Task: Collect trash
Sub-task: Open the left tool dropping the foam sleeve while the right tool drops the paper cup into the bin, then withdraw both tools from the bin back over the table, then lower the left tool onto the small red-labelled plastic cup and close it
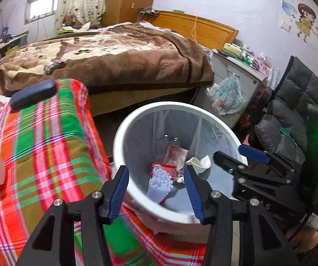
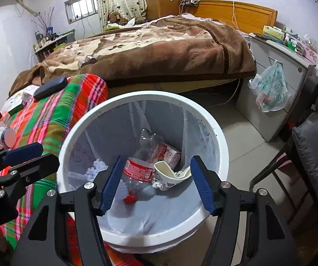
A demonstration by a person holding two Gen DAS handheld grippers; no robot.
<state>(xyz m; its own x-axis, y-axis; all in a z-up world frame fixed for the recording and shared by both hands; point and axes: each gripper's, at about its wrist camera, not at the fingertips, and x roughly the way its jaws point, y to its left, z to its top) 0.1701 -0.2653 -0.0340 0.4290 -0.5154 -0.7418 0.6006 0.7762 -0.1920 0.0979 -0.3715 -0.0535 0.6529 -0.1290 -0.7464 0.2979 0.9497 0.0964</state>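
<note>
White trash bin, lined with a clear bag, served as the landmark; it stood on the floor just beside the tabletop covered in plaid cloth. Inside the bin lay a crushed plastic bottle with a red label, a crumpled paper cup, a red-and-white carton behind them, and a pale bumpy piece of plastic toward the tabletop side.

Left hand-held gripper hung over the near rim of the bin, jaws parted, nothing between the blue pads. Right hand-held gripper hung over the bin likewise, jaws spread wider, nothing held; bottle and cup lay below the gap.

On the tabletop, away from the bin, lay a dark case and a capped container on its side. Beyond the bin stood the bed with a brown blanket.
</note>
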